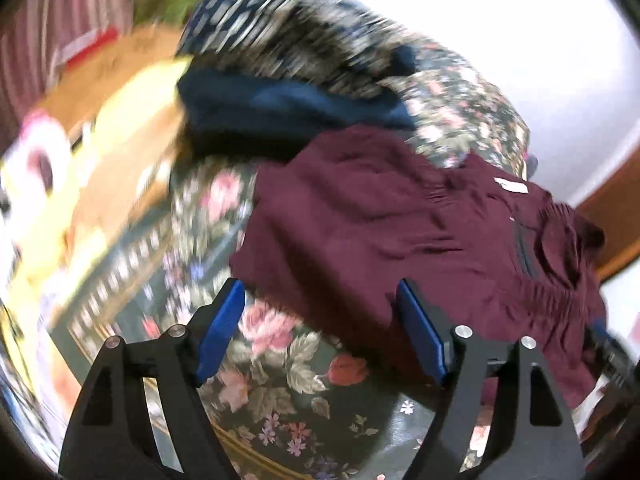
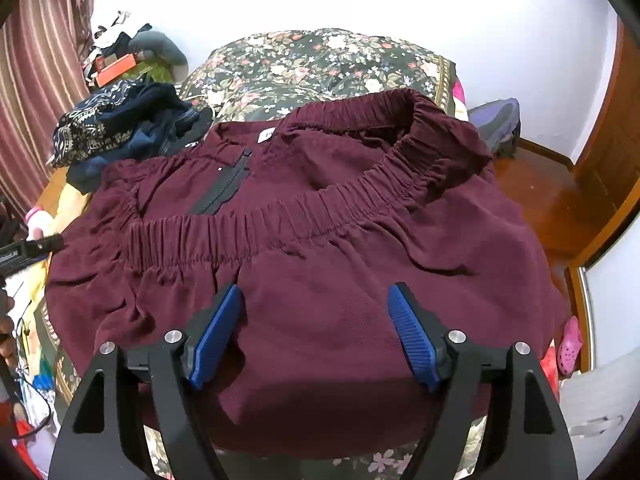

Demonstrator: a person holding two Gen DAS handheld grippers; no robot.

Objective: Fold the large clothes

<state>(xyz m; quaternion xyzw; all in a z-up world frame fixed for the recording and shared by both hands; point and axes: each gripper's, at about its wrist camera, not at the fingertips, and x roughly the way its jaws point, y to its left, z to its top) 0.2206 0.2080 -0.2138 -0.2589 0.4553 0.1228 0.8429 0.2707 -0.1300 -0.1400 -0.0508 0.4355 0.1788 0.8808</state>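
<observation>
A maroon garment (image 2: 320,248) with an elastic waistband (image 2: 320,200) and a black zipper (image 2: 226,188) lies spread on a floral bedspread (image 2: 320,60). My right gripper (image 2: 314,294) is open and empty, hovering just above the garment's near part. In the blurred left wrist view the same maroon garment (image 1: 400,220) lies to the right, its near-left edge between my fingers. My left gripper (image 1: 320,290) is open and empty above the bedspread (image 1: 280,360) at that edge.
A heap of dark blue and patterned clothes (image 2: 120,128) sits at the bed's far left; it also shows in the left wrist view (image 1: 280,108). Striped curtain (image 2: 36,80) at left. Wooden floor (image 2: 552,200) and door at right. Clutter lies at the left edge.
</observation>
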